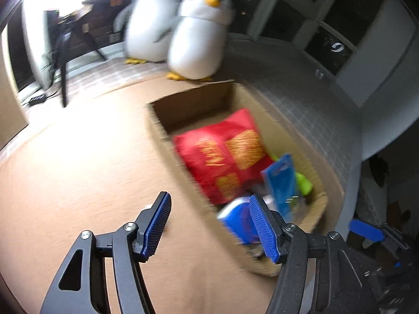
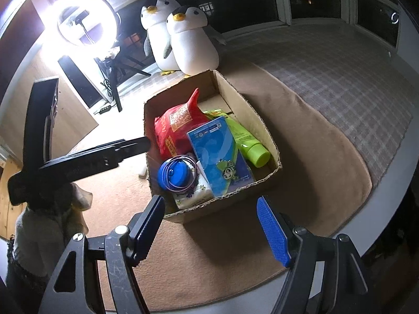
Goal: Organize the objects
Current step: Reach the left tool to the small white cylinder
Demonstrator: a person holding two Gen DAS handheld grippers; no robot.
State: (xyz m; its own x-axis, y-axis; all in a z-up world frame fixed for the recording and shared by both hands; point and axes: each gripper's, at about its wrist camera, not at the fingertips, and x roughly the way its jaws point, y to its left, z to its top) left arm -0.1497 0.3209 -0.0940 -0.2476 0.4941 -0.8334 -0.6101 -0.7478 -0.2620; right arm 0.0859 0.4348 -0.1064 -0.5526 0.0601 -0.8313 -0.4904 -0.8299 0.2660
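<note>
A cardboard box (image 2: 264,128) stands on a tan mat (image 2: 309,157). It holds a red snack bag (image 2: 175,125), a blue booklet (image 2: 217,146), a green tube (image 2: 248,144), a blue round container (image 2: 176,174) with a purple cord, and a white tissue pack (image 2: 195,197). My right gripper (image 2: 210,225) is open and empty, just in front of the box's near wall. My left gripper (image 1: 209,225) is open and empty at the box's (image 1: 277,130) left side, beside the red bag (image 1: 225,154) and blue container (image 1: 237,219). The left view is blurred.
Two plush penguins (image 2: 191,41) stand behind the box. A ring light on a tripod (image 2: 83,23) glares at the back left. A checked blanket (image 2: 340,65) lies right of the mat. The left gripper's body (image 2: 86,157) crosses the right wrist view at left. Windows are behind.
</note>
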